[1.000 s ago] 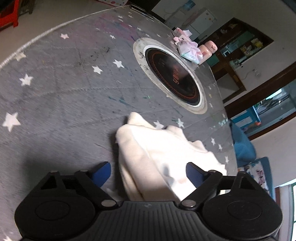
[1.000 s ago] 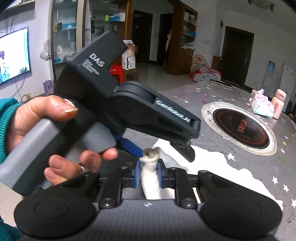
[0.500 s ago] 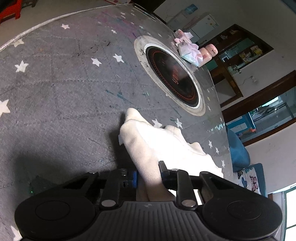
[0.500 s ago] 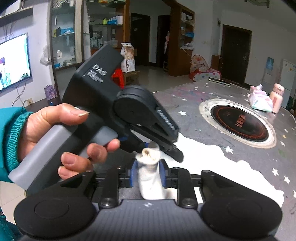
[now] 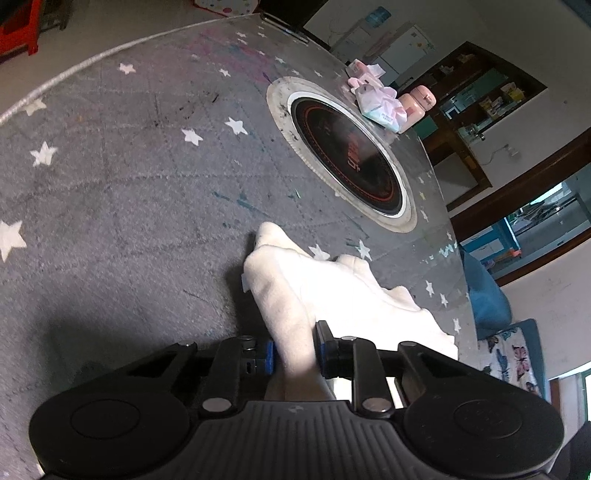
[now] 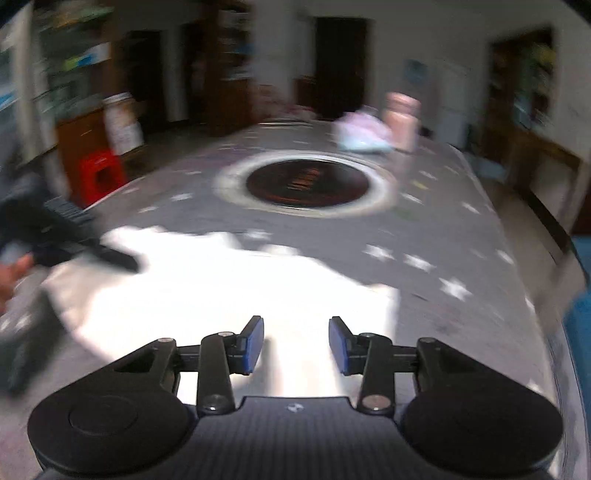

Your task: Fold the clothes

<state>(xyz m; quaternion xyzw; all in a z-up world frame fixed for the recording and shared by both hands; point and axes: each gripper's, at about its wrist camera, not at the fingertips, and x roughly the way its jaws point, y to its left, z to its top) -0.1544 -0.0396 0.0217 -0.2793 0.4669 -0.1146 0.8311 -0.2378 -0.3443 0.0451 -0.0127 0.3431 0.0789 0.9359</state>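
Left wrist view: the left hand-held gripper (image 5: 293, 352) has its blue pads pressed together on a bunched fold of the cream garment (image 5: 332, 291), which trails away to the right across the bench (image 5: 110, 192). The bench wears a grey quilted cover (image 5: 129, 236) dotted with white stars and marked with pen streaks. Set into it is a round black cooktop (image 5: 347, 158) with red characters on the glass, too skewed to read. Beyond it sit a pink tissue pack (image 5: 380, 107) and a pink bottle (image 5: 419, 105), just beside each other. Further back, a white fridge (image 5: 402, 48), dark wooden shelving, and a red stool (image 5: 18, 22) on the floor at top left.

Right wrist view, heavily blurred: the right hand-held gripper (image 6: 296, 345) stands with its pads apart, nothing between them, over the garment (image 6: 236, 288) spread bright on the starred cover (image 6: 443, 236). At left, the other tool's black body with a fingertip of the person's hand (image 6: 13, 273). The cooktop (image 6: 308, 182) lettering is smeared, unreadable. Tissue pack (image 6: 364, 134), bottle (image 6: 400, 122), red stool (image 6: 99, 175), dark doorway behind
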